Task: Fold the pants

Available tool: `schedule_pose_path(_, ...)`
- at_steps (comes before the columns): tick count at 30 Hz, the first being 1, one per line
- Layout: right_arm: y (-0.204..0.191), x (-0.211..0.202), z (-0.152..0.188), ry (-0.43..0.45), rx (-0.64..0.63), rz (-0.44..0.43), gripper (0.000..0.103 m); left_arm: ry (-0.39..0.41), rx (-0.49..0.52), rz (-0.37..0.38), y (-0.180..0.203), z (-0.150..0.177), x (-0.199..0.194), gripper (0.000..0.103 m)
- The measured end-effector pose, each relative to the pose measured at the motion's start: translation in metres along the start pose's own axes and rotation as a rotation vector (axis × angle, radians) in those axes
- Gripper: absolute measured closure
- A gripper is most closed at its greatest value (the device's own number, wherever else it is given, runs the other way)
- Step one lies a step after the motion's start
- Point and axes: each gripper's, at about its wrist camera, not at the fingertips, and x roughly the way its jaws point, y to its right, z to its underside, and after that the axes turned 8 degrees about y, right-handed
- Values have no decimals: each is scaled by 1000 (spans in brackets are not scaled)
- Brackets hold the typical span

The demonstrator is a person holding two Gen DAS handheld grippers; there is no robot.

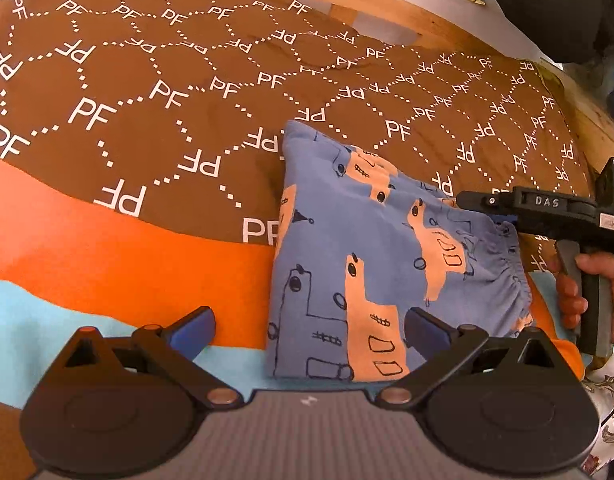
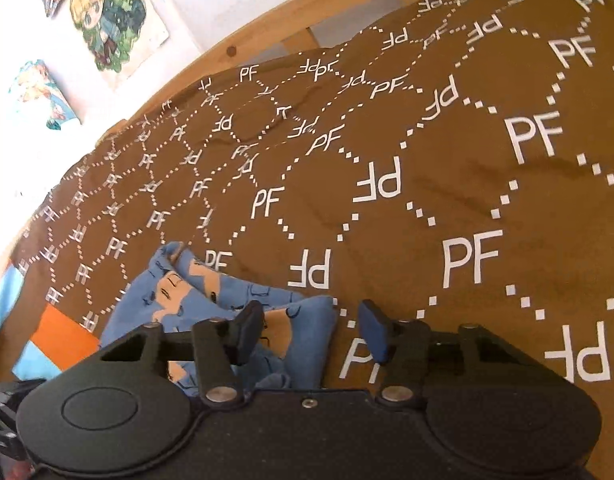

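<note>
My right gripper (image 2: 313,330), jaws apart and empty, straddles the far corner of the folded blue llama-print cotton pants (image 1: 371,256) on the brown bedspread (image 1: 155,92), nearer than my open left gripper (image 1: 309,330).

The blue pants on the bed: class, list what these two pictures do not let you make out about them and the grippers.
- Left wrist view: the blue pants' near edge is hidden behind the left gripper.
- Left wrist view: the right gripper's fingers merge side-on, so their gap is unclear.
- Right wrist view: the right gripper covers the pants' near part; whether a finger touches the cloth is unclear.
</note>
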Motion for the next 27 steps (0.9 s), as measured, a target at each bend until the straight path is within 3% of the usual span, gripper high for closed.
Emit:
schedule_pose_path(3,-4,1,4,-9,-28,-3,66,-1,0,-2,-1,0,0,0)
schedule_pose_path(9,-1,1,8,4,-11,6,74,2,1,-6,-1,1,0,0)
schedule_pose_path(15,-1,1,10,18,-20,9,75,35,-24,39,-5,-1,-6,2)
schedule_pose_path(18,-3,0,13,29,-36,14,75,59,-31,69,-6,-1,-9,19)
schedule_pose_path(22,-4,-1,17,49,-50,23,80,41,-56,82,-9,0,-6,28)
schedule_pose_path(27,-10,-1,23,78,-106,50,83,20,-105,66,-17,3,-3,49)
